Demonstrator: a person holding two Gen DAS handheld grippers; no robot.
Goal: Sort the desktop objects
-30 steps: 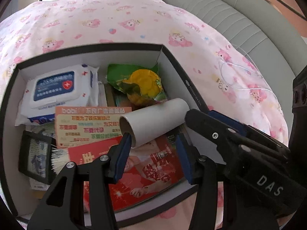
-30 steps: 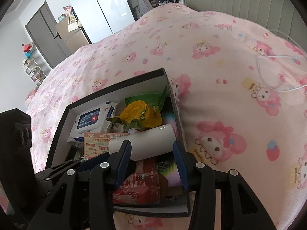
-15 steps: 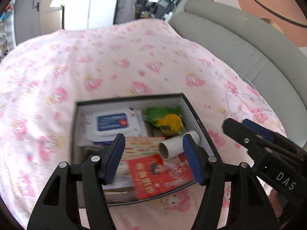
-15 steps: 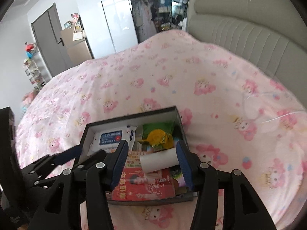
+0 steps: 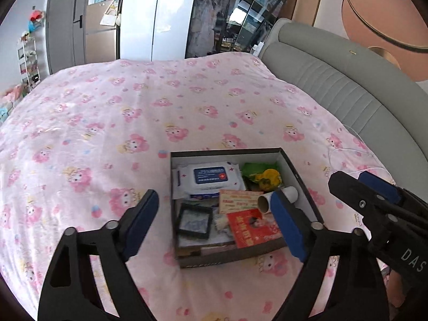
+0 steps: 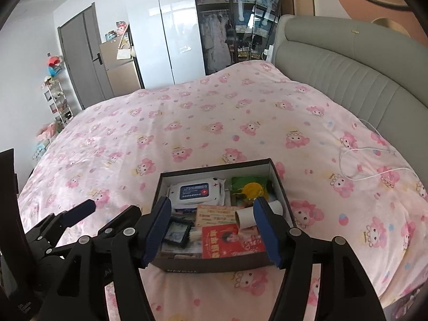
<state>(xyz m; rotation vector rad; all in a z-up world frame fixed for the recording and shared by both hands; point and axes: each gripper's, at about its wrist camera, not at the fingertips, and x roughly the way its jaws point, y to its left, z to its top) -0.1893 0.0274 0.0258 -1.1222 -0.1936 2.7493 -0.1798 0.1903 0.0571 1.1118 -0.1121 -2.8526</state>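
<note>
A dark cardboard box [image 5: 299, 176] [image 6: 281, 184] sits on the pink bedspread. Inside lie a white wet-wipe pack [image 5: 211, 178] [image 6: 196, 191], a green and yellow bag [image 5: 263, 176] [image 6: 250, 188], a cardboard tube [image 5: 278, 196] [image 6: 247, 218], a red card [image 5: 250, 228] [image 6: 231, 240], an orange leaflet [image 5: 238, 202] and a small black frame [image 5: 194, 220] [image 6: 176, 231]. My left gripper [image 5: 214, 224] is open and empty, held well above the box. My right gripper [image 6: 212, 227] is open and empty, also above the box. The right gripper shows at the left wrist view's right edge [image 5: 374, 203].
The pink patterned bedspread [image 5: 133, 123] stretches all round the box. A grey padded headboard [image 5: 347, 91] curves along the right. A white cable [image 6: 363, 155] lies on the bed at the right. Wardrobes, a door and a shelf rack stand beyond the bed.
Both grippers have pulled up and back from the box, which now looks much smaller. The cardboard tube, earlier between the jaws, lies in the box. Both jaws stand wider apart.
</note>
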